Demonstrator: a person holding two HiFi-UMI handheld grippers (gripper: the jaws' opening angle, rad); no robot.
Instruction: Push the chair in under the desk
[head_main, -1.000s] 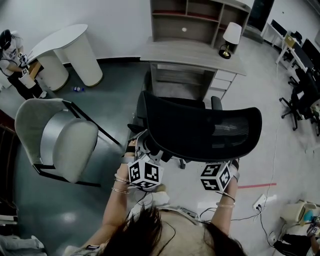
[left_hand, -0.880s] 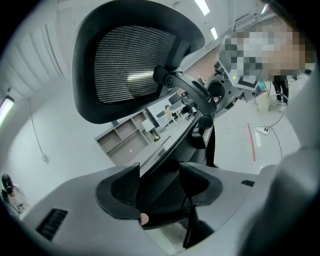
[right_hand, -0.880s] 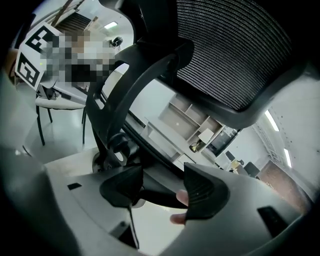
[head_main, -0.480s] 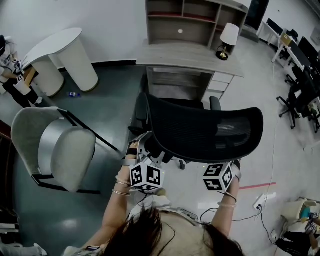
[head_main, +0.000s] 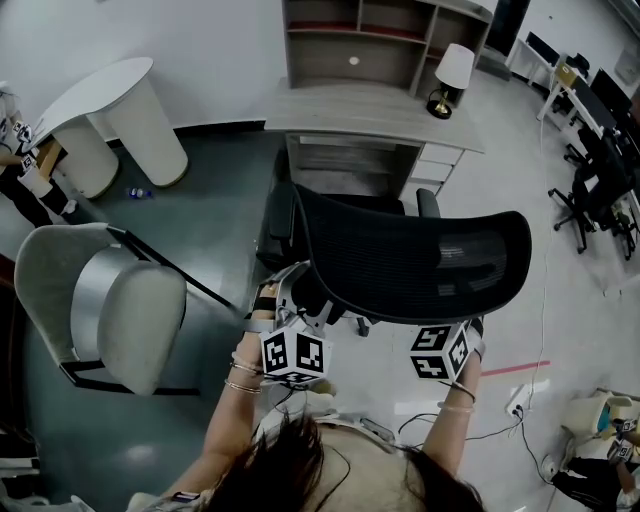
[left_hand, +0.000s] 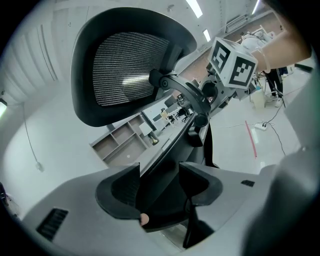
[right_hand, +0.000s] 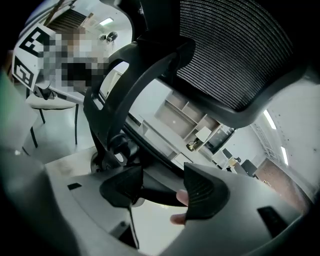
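A wide grey desk (head_main: 370, 108) with open shelves on top stands at the far side of the room, with a knee gap below its middle and drawers (head_main: 440, 160) to the right of the gap. A black mesh-backed chair (head_main: 410, 262) fills the centre of the head view. It sits just near of the gap, seat toward the desk and curved back toward the person, and it is not yet tucked in. A pale armchair (head_main: 110, 300) stands to the left, apart from the black chair. A small lamp (head_main: 452, 72) rests on the right end of the desk.

The push could go wrong in a few ways. The chair looks slightly off line with the gap, so an armrest or the seat edge could strike the drawers or the desk front and stop short. If one side is pushed harder than the other, the seat may swivel or roll off at an angle. A hard bump could also shake the lamp.

The left gripper (left_hand: 160, 187) has its jaws partly apart and closed round a dark strut of the frame behind the chair back. The right gripper (right_hand: 164, 184) also has its jaws partly apart, clamped across a dark bar of the same frame low on the right. Both appear to be gripping the chair.
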